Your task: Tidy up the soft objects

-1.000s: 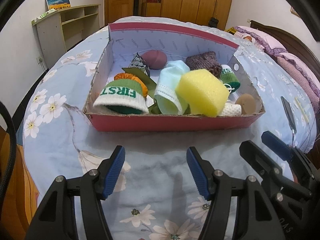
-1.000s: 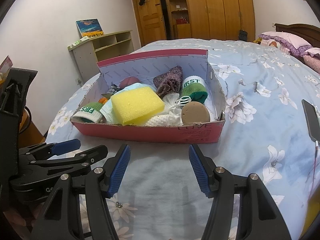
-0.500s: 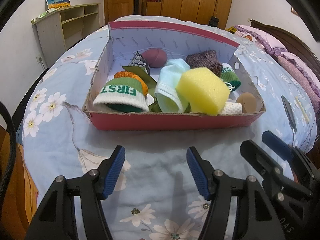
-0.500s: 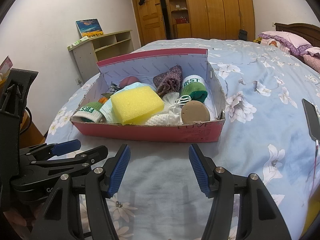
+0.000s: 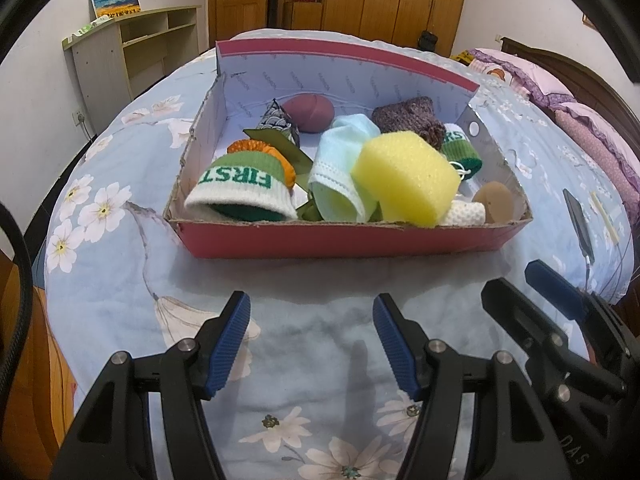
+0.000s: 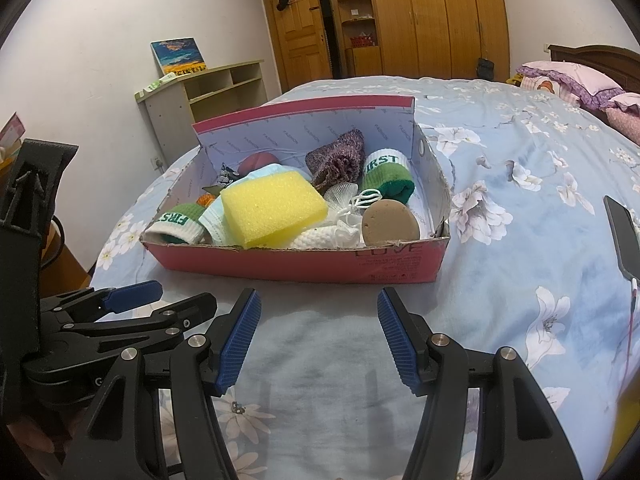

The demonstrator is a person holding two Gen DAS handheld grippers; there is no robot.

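A red cardboard box (image 5: 344, 242) (image 6: 304, 266) sits on the floral bedspread and holds several soft things. On top lies a yellow sponge (image 5: 406, 178) (image 6: 272, 206). Beside it are a light blue face mask (image 5: 340, 160), a green and white "FIRST" sock (image 5: 244, 186) (image 6: 178, 222), a second such sock (image 6: 386, 176), a purple knitted piece (image 5: 410, 118) (image 6: 340, 156), a maroon ball (image 5: 310, 110) and a tan round pad (image 6: 390, 224). My left gripper (image 5: 312, 340) and my right gripper (image 6: 316, 336) both hover open over the bedspread just short of the box, holding nothing.
A dark phone (image 5: 578, 216) (image 6: 624, 236) lies on the bed to the right of the box. Pink pillows (image 6: 572, 80) are at the headboard. A shelf unit (image 5: 132, 52) stands by the left wall, wooden wardrobes behind. Each view shows the other gripper beside it.
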